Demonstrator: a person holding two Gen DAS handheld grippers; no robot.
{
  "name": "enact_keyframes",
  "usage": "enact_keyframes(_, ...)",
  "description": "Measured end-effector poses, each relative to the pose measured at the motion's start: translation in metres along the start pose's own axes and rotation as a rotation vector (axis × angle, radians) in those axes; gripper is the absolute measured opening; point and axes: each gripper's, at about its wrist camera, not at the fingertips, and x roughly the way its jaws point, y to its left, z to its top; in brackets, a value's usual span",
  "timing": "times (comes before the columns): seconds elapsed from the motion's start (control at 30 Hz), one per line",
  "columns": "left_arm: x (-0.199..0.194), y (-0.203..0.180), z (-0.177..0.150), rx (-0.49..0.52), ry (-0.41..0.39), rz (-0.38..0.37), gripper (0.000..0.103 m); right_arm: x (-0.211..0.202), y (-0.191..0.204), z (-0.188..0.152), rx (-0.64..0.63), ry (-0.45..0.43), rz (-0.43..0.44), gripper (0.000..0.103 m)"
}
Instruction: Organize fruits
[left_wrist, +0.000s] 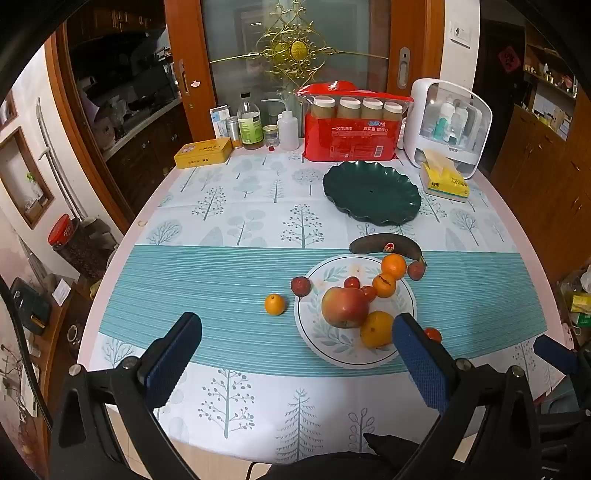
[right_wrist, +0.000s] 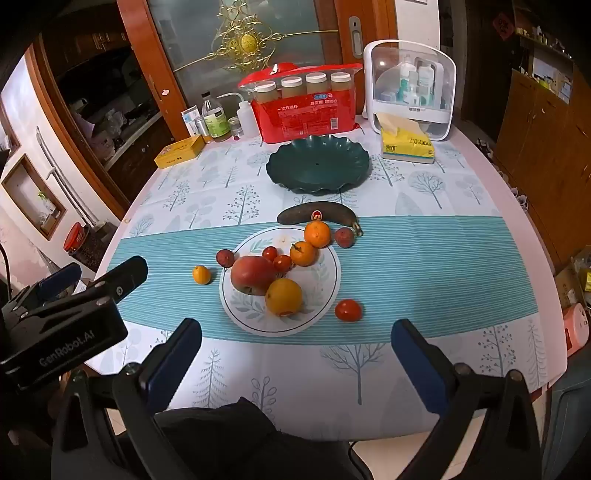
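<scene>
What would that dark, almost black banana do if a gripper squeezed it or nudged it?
The banana probably feels soft: its skin is nearly black, which suggests overripeness, so a firm squeeze might bruise or split it. Its curved, elongated shape lying flat on the tablecloth makes it unlikely to roll; a push would more likely pivot it, perhaps into the small red fruit by its stem.

"GenRobot.AI" on the left gripper (right_wrist: 66, 341); Chinese print on the red package (right_wrist: 308, 114), unreadable.
</scene>
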Motion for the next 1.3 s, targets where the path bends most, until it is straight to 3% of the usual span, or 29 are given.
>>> enact_keyframes(1.3, 0.009, 0.008, 0.008, 0.014, 0.022, -0.031, 0.102, 0.003, 0.005, 0.012, -0.003, -0.019, -0.024, 0.103)
